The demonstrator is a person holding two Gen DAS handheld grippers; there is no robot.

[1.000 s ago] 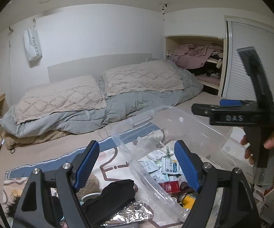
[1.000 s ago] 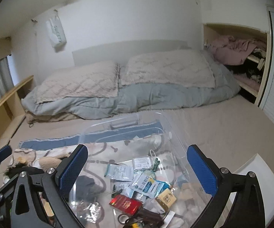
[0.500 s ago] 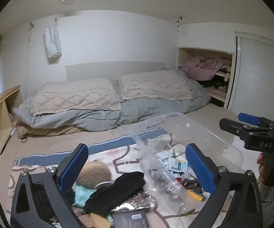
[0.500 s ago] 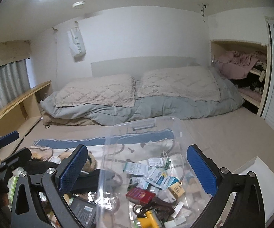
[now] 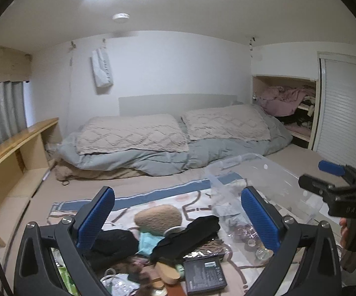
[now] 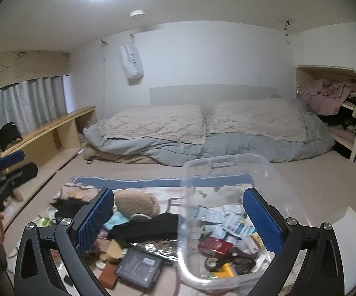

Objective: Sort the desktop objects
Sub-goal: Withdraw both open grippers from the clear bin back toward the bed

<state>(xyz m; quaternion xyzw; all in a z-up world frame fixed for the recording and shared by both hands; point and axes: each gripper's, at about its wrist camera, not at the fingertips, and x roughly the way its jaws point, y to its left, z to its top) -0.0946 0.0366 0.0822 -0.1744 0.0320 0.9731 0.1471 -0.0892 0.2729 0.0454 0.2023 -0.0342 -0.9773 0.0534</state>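
Your left claw [image 5: 178, 218] is spread wide, nothing btwn pads; right claw [image 6: 178, 218] likewise spread, empty. L to R on the patterned mat [image 6: 138, 185]: 1 black furry item [image 6: 65, 206], 1 brown plush [image 6: 137, 203], 1 black cloth [image 6: 151, 229], 1 dark flat device [image 6: 139, 267]. Then 1 clear bin [image 6: 227, 162] at right, holding approx. 1 red box [image 6: 215, 245], 1 tape roll [image 6: 212, 262], several paper packets (count unclear). Behind: 2 pillows [image 6: 158, 123] on the bed.
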